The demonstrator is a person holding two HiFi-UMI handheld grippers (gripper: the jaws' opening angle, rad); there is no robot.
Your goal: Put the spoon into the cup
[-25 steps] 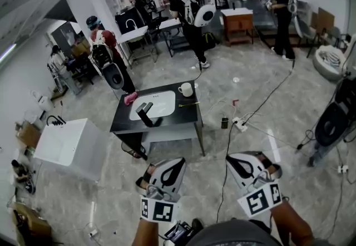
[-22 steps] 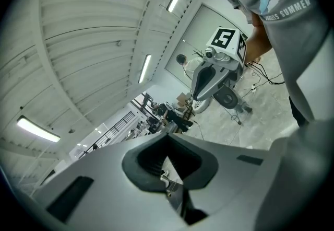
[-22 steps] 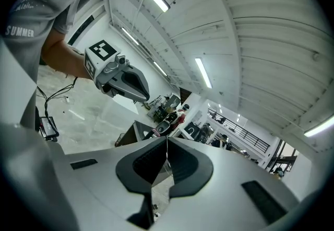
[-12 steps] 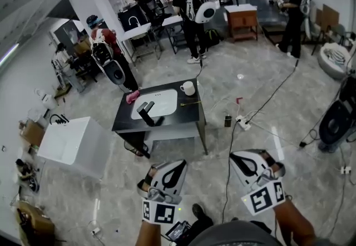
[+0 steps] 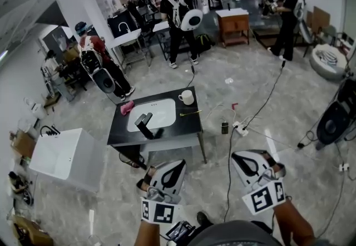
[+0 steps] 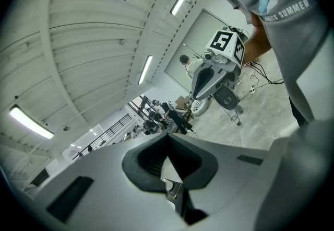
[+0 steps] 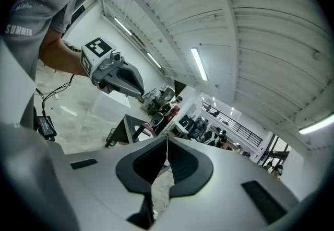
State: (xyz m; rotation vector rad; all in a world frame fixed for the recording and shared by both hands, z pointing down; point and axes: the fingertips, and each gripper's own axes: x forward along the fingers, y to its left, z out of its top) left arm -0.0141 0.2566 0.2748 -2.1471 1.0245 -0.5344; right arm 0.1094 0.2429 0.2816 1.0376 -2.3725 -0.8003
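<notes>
A white cup (image 5: 186, 97) stands at the far right corner of a black table (image 5: 188, 126), well ahead of me. The thin gold spoon (image 5: 190, 112) lies flat on the tabletop just in front of the cup. Both grippers are held low near my body, far short of the table. My left gripper (image 5: 179, 162) is shut with nothing in it, its jaws meeting at the tip (image 6: 167, 134). The right gripper (image 5: 237, 156) is likewise shut and empty (image 7: 167, 139). Each gripper view looks mostly up at the ceiling.
A white sink basin (image 5: 151, 115) is set in the table, with a black faucet (image 5: 146, 126) and a pink cloth (image 5: 127, 107). A white box (image 5: 58, 156) stands at the left. Cables and a power strip (image 5: 240, 127) lie on the floor at the right. Several people stand beyond.
My view has shifted a little, so the table sits slightly lower and further left in the picture. Both grippers stay shut in nearly the same place. People in the background have moved.
</notes>
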